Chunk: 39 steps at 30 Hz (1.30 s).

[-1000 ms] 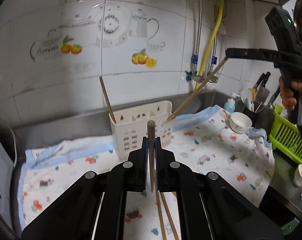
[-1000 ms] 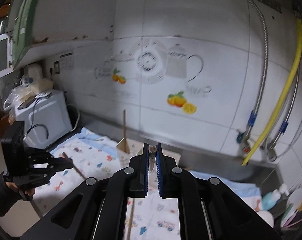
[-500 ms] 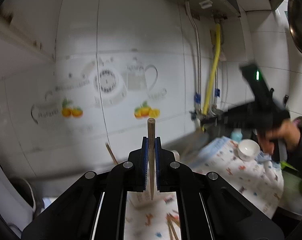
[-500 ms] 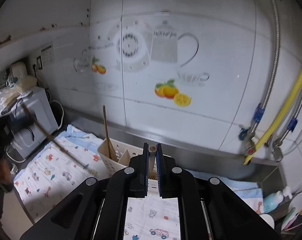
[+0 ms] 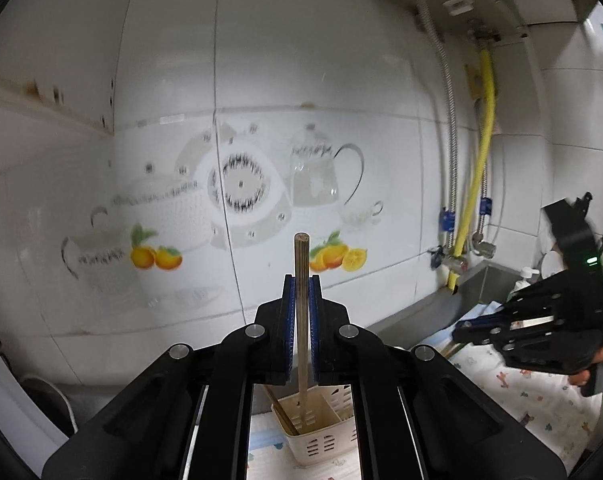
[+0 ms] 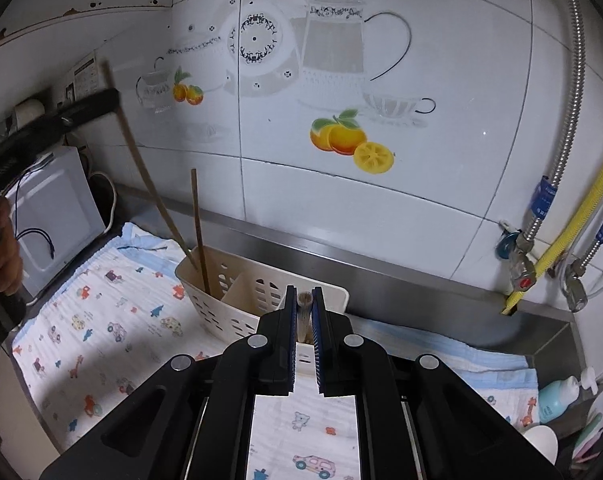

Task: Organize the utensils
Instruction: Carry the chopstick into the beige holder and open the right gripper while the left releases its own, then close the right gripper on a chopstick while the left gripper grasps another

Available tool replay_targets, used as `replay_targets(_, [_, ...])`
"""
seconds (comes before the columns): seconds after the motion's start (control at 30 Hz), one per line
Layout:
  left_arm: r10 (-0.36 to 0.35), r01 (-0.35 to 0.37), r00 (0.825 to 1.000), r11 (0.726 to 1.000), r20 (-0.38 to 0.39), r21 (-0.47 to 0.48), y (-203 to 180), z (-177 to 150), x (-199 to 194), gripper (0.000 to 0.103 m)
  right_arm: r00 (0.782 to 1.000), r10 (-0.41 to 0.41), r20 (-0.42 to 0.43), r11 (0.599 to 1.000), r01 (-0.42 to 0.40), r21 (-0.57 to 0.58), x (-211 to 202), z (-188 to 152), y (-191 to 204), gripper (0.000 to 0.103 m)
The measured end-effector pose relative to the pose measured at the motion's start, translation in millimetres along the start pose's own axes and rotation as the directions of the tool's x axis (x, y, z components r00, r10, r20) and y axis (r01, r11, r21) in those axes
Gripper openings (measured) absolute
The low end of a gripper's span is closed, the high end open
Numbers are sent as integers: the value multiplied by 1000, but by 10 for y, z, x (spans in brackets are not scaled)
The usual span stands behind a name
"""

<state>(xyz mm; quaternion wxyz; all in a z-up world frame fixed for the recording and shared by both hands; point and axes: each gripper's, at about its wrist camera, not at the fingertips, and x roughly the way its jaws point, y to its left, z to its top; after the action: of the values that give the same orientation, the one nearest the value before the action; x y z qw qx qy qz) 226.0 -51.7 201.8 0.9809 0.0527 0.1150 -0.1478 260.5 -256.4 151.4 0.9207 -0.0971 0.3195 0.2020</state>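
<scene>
**Both hand-held grippers clamped on chopsticks over the caddy**

Left hand-held gripper (image 5: 301,292): clenched on a wooden chopstick (image 5: 301,280), upright between the pads. Its lower tip sits inside the left-end compartment of the white slotted caddy (image 6: 237,304), next to a darker chopstick (image 6: 199,232) already leaning in that same compartment.

Right hand-held gripper (image 6: 303,304): grasping a second chopstick (image 6: 304,312) near its top end, only the blunt end shows between the pads. It is over the right part of the caddy; can't tell which compartment the lower end is in.

Caddy stands on a printed cloth (image 6: 113,320) on the desk, just in front of the tiled wall (image 6: 421,184). White microwave (image 6: 57,216) at the left edge, yellow hose (image 6: 581,220) at the right.
</scene>
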Motion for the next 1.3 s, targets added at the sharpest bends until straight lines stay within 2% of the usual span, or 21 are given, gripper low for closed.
replay_targets(0.1, [-1, 0, 999, 1000, -35, -31, 62, -117, 137, 5, 1000, -4, 17, 1000, 4, -3, -63, -23, -1, 9])
replay_targets(0.17, [-28, 25, 997, 999, -68, -48, 95, -184, 220, 5, 999, -8, 33, 1000, 8, -3, -123, -37, 3, 15])
replay_targets(0.27, [-51, 47, 994, 998, -98, -45, 89, -243, 281, 6, 998, 5, 59, 1000, -5, 2, -239, -68, 23, 16])
replay_targets(0.37, [-49, 45, 994, 998, -97, -41, 76, -246, 250, 8, 996, 25, 83, 1000, -26, 11, -367, -144, 66, 18])
replay_targets(0.63, [-55, 51, 994, 998, -90, -44, 47, -247, -114, 9, 991, 78, 106, 997, -80, 14, -693, -589, 315, 18])
replay_targets(0.73, [-65, 60, 992, 997, -108, -50, 25, -383, -315, 16, 991, 93, 93, 996, -94, 9, -773, -851, 436, 18])
replay_targets(0.83, [-72, 67, 987, 997, -145, -40, -36, -611, -502, 17, 993, 99, 71, 995, -101, 20, -816, -1179, 550, 18])
replay_targets(1.07, [-120, 107, 951, 992, -283, -60, -195, -1347, -787, 17, 995, 93, -26, 994, -91, 58, -723, -1881, 703, 18])
replay_targets(1.23, [-138, 115, 918, 990, -372, -84, -264, -1860, -926, 17, 989, 99, -106, 992, -90, 85, -583, -2313, 762, 17])
replay_targets(1.3, [-155, 119, 899, 987, -410, -112, -274, -2067, -964, 17, 985, 103, -136, 991, -90, 100, -504, -2470, 781, 17])
